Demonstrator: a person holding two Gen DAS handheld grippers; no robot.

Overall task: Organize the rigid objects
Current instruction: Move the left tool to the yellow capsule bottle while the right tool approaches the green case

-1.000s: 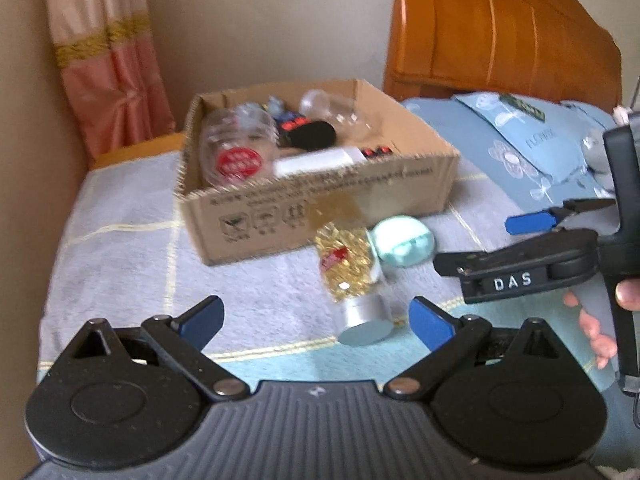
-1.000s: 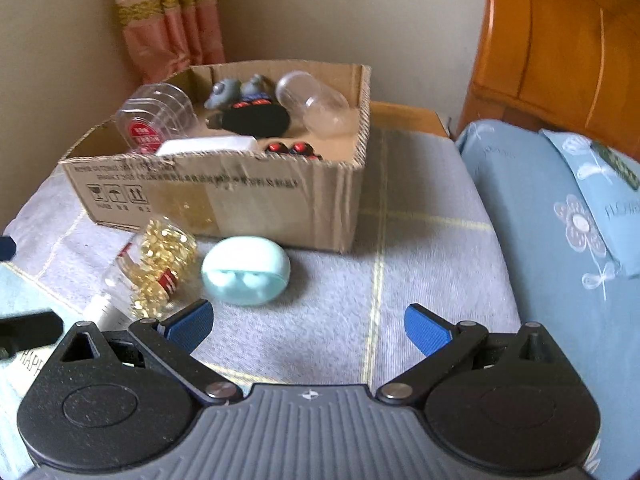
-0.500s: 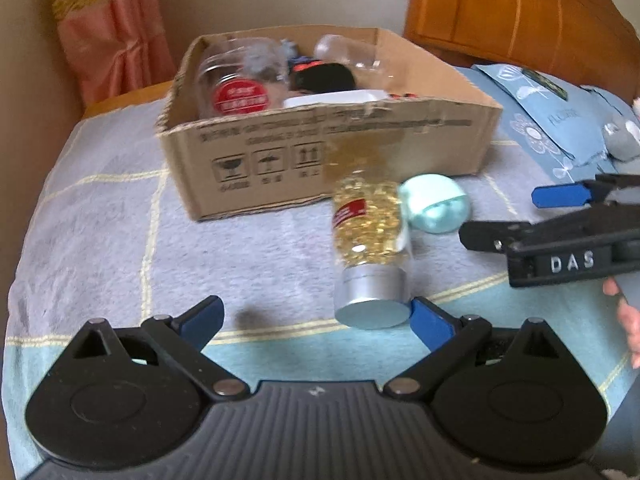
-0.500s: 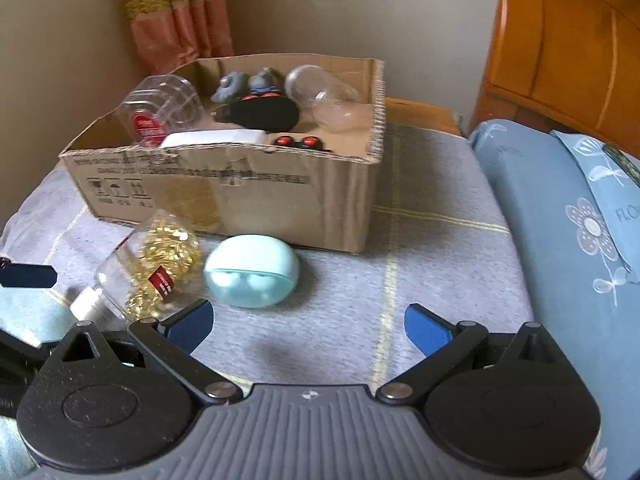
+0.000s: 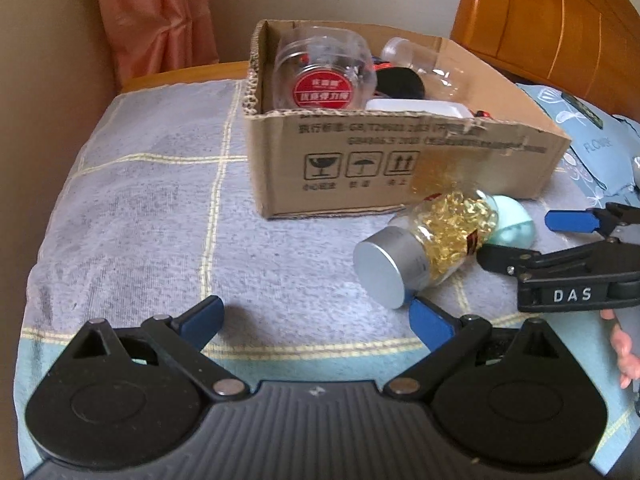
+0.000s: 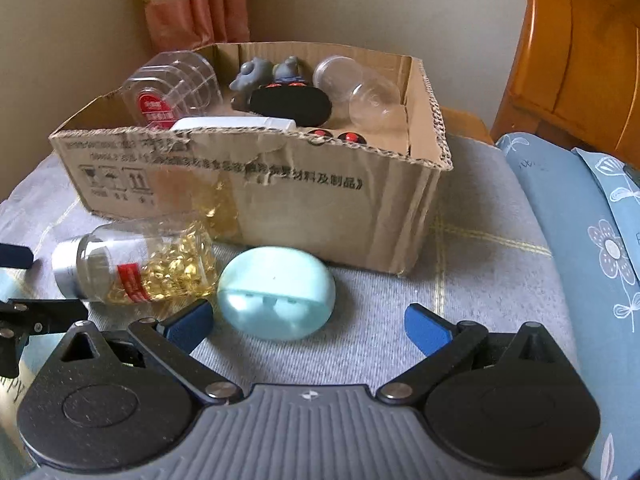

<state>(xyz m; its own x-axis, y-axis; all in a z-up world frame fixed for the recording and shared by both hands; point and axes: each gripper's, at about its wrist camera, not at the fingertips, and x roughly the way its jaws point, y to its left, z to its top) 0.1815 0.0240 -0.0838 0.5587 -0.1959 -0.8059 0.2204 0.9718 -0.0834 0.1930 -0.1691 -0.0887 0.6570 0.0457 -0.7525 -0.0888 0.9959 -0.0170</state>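
Right tool [image 6: 308,322] spread, low by mint case [image 6: 276,292], seemingly not touching

Brown cardboard box [image 6: 320,200], mint-green case [image 6: 276,292], golden capsule bottle [image 6: 160,268], grey yellow-checked blanket [image 5: 140,200]

Two matching black grippers, left [image 5: 316,320] and right [image 6: 308,320], each with blue pads [image 5: 430,322] on angled fingers. Round textured pivot housings either side of a ribbed grey body, silver rivets [image 5: 226,387] at the joints. White "DAS" lettering [image 5: 572,295] along the right one's side.
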